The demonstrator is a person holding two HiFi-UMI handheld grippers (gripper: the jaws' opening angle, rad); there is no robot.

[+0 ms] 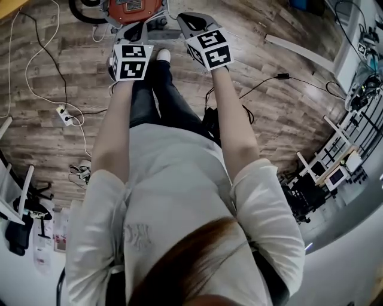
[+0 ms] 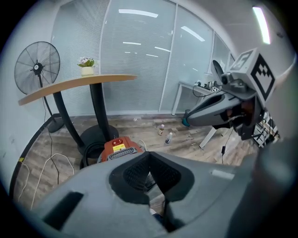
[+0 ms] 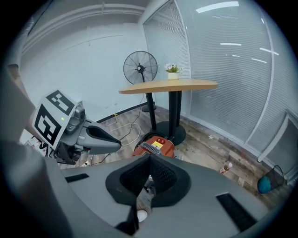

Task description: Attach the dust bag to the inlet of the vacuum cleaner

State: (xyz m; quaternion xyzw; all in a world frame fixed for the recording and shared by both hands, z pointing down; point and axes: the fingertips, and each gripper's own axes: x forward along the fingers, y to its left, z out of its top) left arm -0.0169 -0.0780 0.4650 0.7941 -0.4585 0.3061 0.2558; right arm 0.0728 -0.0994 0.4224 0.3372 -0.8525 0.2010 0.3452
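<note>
1. Vacuum cleaner [image 1: 128, 7] lies farthest off; nearest, left forearm [image 1: 114, 128] and right forearm [image 1: 236, 128] stretch forward, side by side.
2. Left gripper [image 2: 149, 158] and right gripper [image 3: 150, 158] slant downward, jaws clenched on nothing.
3. Beyond, the red cleaner sits on the floor [image 1: 299, 113], cut off at the head view's top edge.

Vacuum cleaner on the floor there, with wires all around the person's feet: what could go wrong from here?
1. The white cable and black cable trail across the floor beside the person's legs; a step toward the vacuum cleaner could snag one.
2. The left gripper and right gripper are both shut and empty, and no dust bag shows in any view, so the job may stall.
</note>
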